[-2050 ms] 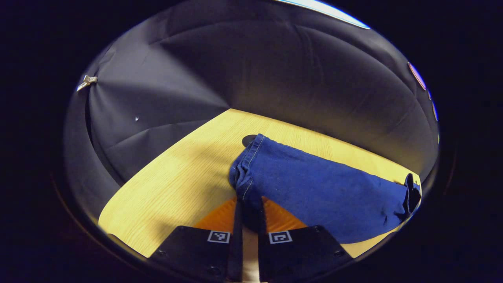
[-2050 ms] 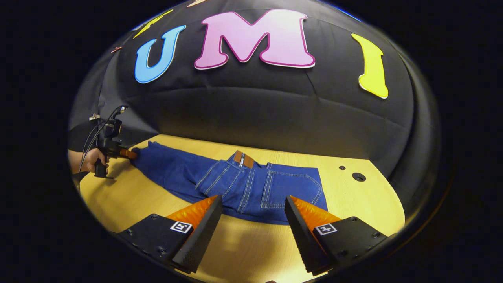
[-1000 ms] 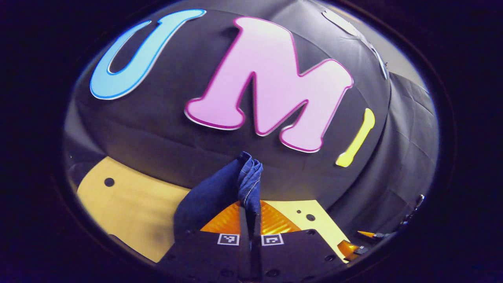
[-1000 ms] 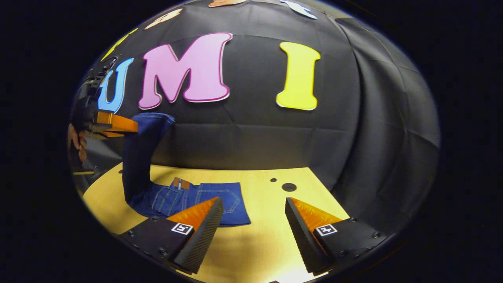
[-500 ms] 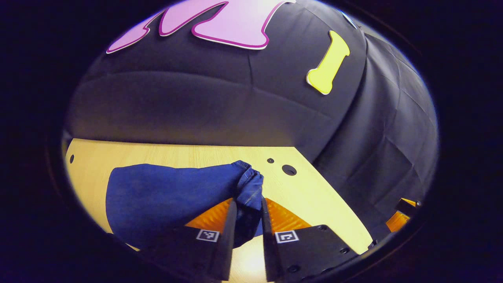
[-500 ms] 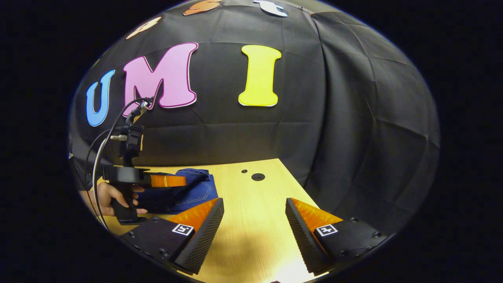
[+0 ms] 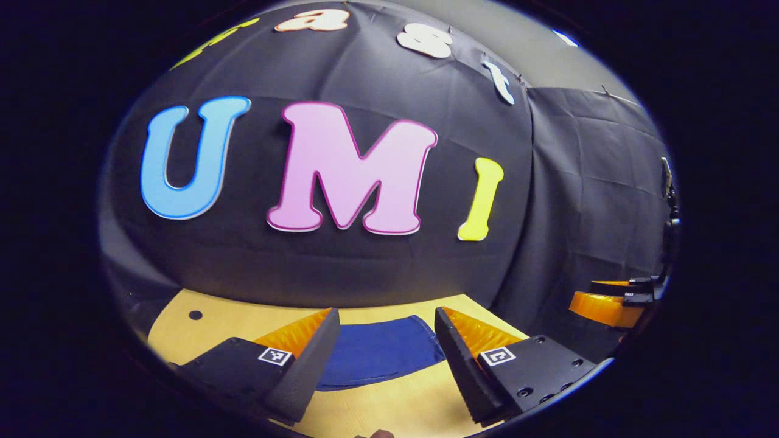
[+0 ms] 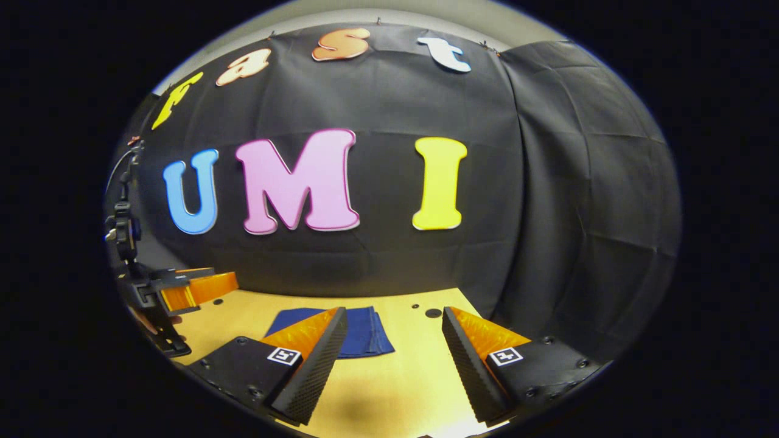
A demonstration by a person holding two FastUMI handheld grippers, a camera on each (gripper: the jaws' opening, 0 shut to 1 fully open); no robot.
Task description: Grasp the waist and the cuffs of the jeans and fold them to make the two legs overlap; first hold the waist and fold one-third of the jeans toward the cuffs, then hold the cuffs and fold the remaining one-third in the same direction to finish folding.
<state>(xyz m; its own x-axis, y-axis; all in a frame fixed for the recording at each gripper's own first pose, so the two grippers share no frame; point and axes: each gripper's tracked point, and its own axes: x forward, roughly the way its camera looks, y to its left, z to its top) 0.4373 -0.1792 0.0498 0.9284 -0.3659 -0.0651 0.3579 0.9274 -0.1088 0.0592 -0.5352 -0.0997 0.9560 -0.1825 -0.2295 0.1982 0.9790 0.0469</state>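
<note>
The blue jeans (image 7: 380,351) lie folded into a flat packet on the yellow wooden table (image 7: 231,322). My left gripper (image 7: 383,347) hovers open above and just before them, its fingers apart with nothing between. In the right gripper view the folded jeans (image 8: 365,331) rest left of centre on the table (image 8: 401,377), partly behind my left finger. My right gripper (image 8: 392,350) is open and empty, raised over the table. The left gripper (image 8: 198,286) shows at the far left there, held by a hand (image 8: 152,322).
Black cloth walls close the booth behind and at the right. Small round holes (image 8: 433,312) pierce the table near its back edge, with another hole (image 7: 195,315) at the left. The right gripper's orange fingers (image 7: 602,304) show at the right edge.
The left gripper carried the cuffs over the folded waist part, let them go and opened, then lifted and drew back. The right gripper stayed open and tilted upward.
</note>
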